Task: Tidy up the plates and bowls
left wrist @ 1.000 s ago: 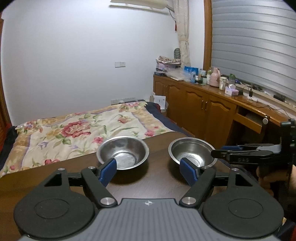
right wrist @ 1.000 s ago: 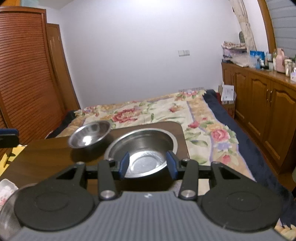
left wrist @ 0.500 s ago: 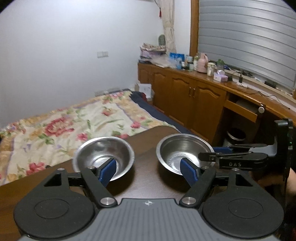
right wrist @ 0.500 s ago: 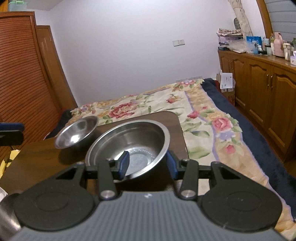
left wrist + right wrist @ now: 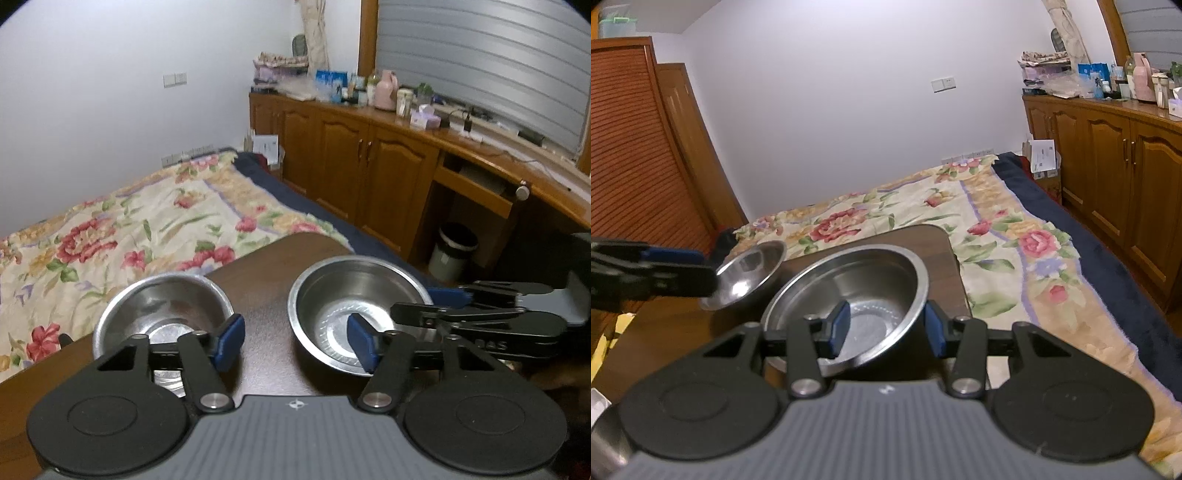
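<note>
Two steel bowls are on the dark wooden table (image 5: 266, 280). My right gripper (image 5: 886, 328) is shut on the near rim of the right-hand bowl (image 5: 871, 273), one pad inside and one outside, and the bowl tilts up off the table. The left wrist view shows that bowl (image 5: 343, 295) with the right gripper (image 5: 421, 302) at its right rim. My left gripper (image 5: 295, 343) hovers low between the bowls with its jaws closing over bare table. Its left pad is beside the right rim of the left-hand bowl (image 5: 162, 306), pressing on nothing. That bowl (image 5: 750, 269) rests flat with the left gripper (image 5: 705, 273) at its edge.
A bed with a floral cover (image 5: 129, 229) lies just past the table's far edge. Wooden cabinets (image 5: 369, 166) with a cluttered top run along the right, with a small bin (image 5: 450, 251) below. A slatted wardrobe (image 5: 628, 147) stands to the left. Another steel item (image 5: 602, 439) shows at the near left.
My left gripper has moved in closer to the bowls and its jaws have narrowed. The bowl in my right gripper has tilted up from flat on the table.
</note>
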Demonstrator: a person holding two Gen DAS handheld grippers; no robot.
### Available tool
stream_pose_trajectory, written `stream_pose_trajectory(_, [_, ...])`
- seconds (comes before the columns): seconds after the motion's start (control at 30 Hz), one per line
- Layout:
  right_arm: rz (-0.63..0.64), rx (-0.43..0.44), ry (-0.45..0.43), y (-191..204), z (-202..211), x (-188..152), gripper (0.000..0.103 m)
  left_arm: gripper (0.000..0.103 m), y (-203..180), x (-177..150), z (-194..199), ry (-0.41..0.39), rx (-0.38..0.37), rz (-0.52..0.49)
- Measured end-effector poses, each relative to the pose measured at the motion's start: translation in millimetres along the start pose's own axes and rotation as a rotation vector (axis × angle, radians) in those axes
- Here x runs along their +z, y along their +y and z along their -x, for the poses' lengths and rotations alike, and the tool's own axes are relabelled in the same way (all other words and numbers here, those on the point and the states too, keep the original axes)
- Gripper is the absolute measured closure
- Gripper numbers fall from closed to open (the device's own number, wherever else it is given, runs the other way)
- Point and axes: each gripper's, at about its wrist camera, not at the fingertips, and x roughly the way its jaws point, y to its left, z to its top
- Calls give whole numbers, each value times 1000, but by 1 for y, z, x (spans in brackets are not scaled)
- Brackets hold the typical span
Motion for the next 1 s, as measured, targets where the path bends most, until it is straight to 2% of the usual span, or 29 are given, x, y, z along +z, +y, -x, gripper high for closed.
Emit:
stream_pose_trajectory(0.27, [-9,21,3,3,1,-1,57,53,5,3,-26,72,-30,6])
stream_pose_trajectory(0.6, [-17,36,8,3,1,-3,58,55,2,2,-47,141,-35,-12])
stream_pose_trajectory(0.7, [-18,39,12,2,1,-3,61,56,1,1,-49,150,-37,-15])
stream_pose_trajectory(0.9, [-44,47,9,-1,0,-4,66,76,2,0,-53,167,-35,-5])
stream_pose_trajectory(1.0, [-50,52,17,-2,-2,-5,74,79,3,-1,-52,167,-36,3])
